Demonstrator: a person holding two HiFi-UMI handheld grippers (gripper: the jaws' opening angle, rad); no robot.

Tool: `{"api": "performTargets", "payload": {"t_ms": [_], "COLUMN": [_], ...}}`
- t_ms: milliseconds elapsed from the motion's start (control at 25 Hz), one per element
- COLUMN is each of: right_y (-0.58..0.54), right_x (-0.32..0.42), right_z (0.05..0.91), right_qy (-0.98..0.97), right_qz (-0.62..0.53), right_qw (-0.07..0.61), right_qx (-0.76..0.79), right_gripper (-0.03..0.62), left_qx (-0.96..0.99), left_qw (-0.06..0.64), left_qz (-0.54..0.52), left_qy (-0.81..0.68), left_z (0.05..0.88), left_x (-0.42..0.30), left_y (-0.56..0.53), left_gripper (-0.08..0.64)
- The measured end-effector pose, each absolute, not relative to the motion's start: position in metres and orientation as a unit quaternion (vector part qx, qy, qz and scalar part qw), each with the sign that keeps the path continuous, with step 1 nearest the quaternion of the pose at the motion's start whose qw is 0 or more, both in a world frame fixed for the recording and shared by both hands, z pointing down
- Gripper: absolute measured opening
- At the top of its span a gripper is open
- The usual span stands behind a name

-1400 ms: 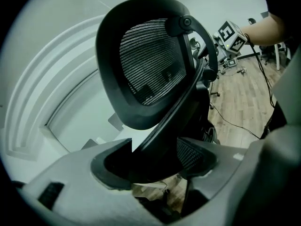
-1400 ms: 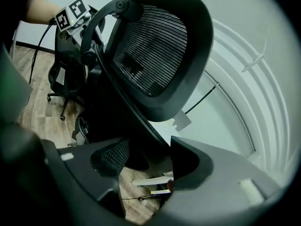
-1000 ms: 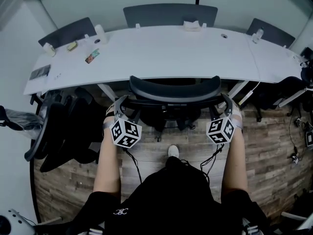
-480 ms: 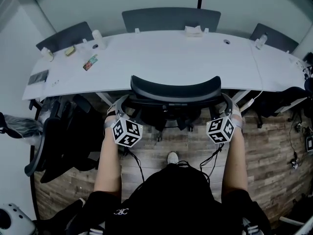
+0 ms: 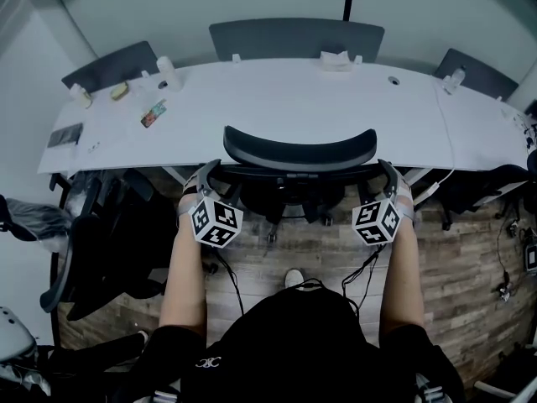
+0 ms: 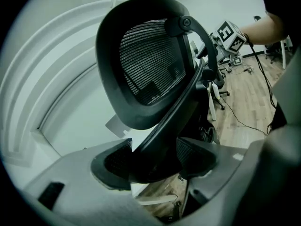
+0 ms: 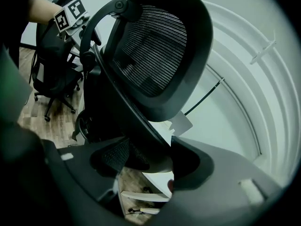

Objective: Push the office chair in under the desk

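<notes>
Standing square behind the office chair [image 5: 298, 149], the person is facing the desk [image 5: 294, 99], and the chair is sitting straight ahead of both hands, between them and the desk's near edge. The curved top of the chair's back is running side to side, parallel to that edge, so the coming push is, by my judgement, going straight toward the desk with no turning. Neither hand is leading. The left gripper [image 5: 207, 177] and the right gripper [image 5: 388, 175] are sitting level with each other, equally short of the desk's near edge, one at each end of the back.

In the left gripper view the fingers [image 6: 110, 161] are standing wide and pinching the dark back frame [image 6: 188, 93], which is filling the gap between the ribbed pads. In the right gripper view the fingers [image 7: 113, 157] are likewise closing on the same frame [image 7: 117, 93] at its other end; the bar is lying against the pads with little or no space showing.

From the head view the seat is already appearing to lie beneath the desk, and the top of the back is overlapping the desk's near edge. Whether the back is touching the desk I cannot tell. Any further travel is looking short, and uneven pressure would be swinging the chair askew to the desk.
</notes>
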State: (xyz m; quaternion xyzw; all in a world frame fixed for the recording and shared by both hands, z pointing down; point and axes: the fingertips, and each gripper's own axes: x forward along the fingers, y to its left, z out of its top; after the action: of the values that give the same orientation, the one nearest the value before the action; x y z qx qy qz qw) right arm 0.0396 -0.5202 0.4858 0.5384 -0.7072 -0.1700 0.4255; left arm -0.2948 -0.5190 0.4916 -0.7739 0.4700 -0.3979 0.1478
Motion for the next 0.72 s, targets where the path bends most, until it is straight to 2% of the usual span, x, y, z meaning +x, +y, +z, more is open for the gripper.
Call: {"api": "performTargets", "payload": {"t_ms": [720], "right_y": [-0.561], "right_x": [0.039], "right_z": [0.483], "right_qy": [-0.728], "right_qz": [-0.177], "right_qw": [0.41], "right_qx": [0.52], "right_gripper": [0.285], "left_qx": [-0.772], "left_qw": [0.139], "left_qz": [-0.401], "left_qy": [0.473], "left_z": [0.49], "left_x": [-0.294], "left_y": [-0.569], "left_gripper": [0.305]}}
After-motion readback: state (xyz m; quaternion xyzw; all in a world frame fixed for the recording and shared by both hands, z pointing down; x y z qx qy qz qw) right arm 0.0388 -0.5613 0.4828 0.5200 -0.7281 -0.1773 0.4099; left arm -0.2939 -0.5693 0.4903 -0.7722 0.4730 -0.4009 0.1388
